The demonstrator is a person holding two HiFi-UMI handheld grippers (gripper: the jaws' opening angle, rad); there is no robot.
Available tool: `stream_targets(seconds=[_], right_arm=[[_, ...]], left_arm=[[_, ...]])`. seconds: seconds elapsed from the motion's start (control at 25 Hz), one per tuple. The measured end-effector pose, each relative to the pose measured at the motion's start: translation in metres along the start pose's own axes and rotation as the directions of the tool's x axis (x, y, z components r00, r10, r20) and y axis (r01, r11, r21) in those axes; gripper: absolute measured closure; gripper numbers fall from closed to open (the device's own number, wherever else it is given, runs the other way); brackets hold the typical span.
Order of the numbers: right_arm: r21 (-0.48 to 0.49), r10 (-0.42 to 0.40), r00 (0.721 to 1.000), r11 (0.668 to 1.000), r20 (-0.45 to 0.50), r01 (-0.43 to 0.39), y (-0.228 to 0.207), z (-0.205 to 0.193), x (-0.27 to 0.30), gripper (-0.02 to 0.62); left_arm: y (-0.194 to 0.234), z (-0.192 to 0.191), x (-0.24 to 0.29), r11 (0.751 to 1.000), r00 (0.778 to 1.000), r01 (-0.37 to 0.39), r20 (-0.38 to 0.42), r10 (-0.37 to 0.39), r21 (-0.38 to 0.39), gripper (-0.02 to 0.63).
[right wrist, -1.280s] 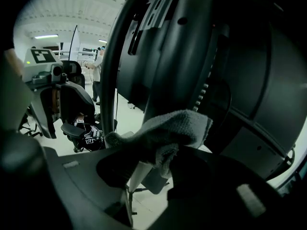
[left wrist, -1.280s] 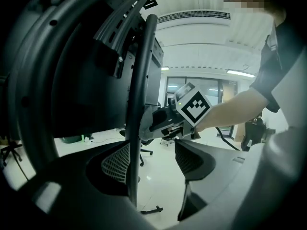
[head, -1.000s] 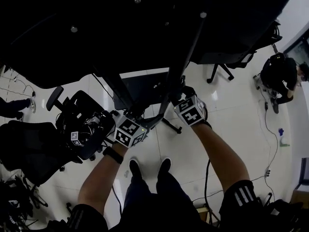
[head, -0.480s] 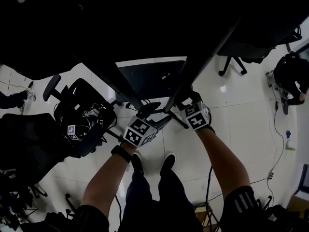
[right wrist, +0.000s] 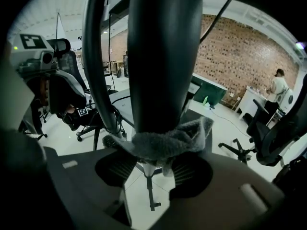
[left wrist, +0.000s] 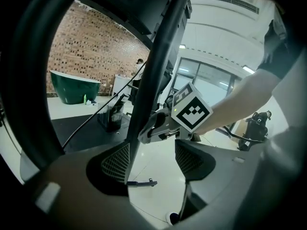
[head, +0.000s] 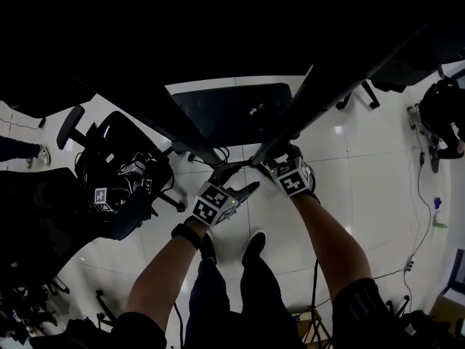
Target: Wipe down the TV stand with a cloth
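The TV stand is black, with two slanting poles (head: 341, 64) (head: 160, 115) above a dark base plate (head: 232, 111). A grey cloth (right wrist: 163, 143) is bunched round the right pole (right wrist: 163, 56), low near its foot. My right gripper (right wrist: 153, 169) clamps that cloth against the pole, its jaws spread wide around it. In the head view the right gripper (head: 267, 157) sits at the pole's lower end. My left gripper (head: 238, 179) (left wrist: 151, 159) is open, and bare floor shows between its jaws. The left pole (left wrist: 148, 80) runs down just beside its left pad; whether they touch I cannot tell.
An office chair (head: 123, 180) loaded with gear stands close on the left. Another chair (head: 356, 93) and a crouching person (head: 443, 115) are at the right. Cables (head: 418, 195) trail over the white tiles. The person's shoes (head: 251, 242) are just below the grippers.
Both grippers have slid down along the stand's poles towards the floor. The cloth has gone down the right pole with the right gripper.
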State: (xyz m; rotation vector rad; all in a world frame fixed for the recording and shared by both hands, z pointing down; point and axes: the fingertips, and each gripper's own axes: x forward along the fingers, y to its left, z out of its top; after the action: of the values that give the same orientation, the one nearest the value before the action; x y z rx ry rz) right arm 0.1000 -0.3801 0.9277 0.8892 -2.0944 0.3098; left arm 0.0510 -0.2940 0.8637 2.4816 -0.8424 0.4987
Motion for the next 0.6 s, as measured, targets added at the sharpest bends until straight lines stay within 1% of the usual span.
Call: stream_targets(seconds=[0.12, 0.2, 0.28, 0.48, 0.6], right_arm=[[0.069, 0.008, 1.0, 0.998, -0.024, -0.006, -0.001, -0.016, 0.015, 0.383], [0.093, 0.014, 1.0, 0.996, -0.028, -0.012, 0.001, -0.022, 0.023, 0.383], [0.092, 0.014, 0.999, 0.996, -0.033, -0.011, 0.002, -0.027, 0.027, 0.383], [0.091, 0.023, 0.998, 0.996, -0.055, -0.018, 0.003, -0.035, 0.032, 0.387], [0.093, 0.024, 0.997, 0.996, -0.078, -0.016, 0.002, -0.038, 0.028, 0.414]], left_arm=[[0.008, -0.011, 0.003, 0.999, 1.0, 0.004, -0.009, -0.004, -0.032, 0.293], [0.014, -0.018, 0.006, 1.0, 1.0, -0.003, -0.017, 0.002, -0.03, 0.292], [0.016, -0.022, 0.007, 1.0, 1.0, -0.006, -0.022, 0.005, -0.025, 0.292], [0.008, -0.025, 0.008, 0.999, 0.999, 0.016, -0.033, -0.017, -0.033, 0.293], [0.003, -0.016, 0.006, 0.999, 0.999, 0.025, -0.021, -0.025, -0.023, 0.292]])
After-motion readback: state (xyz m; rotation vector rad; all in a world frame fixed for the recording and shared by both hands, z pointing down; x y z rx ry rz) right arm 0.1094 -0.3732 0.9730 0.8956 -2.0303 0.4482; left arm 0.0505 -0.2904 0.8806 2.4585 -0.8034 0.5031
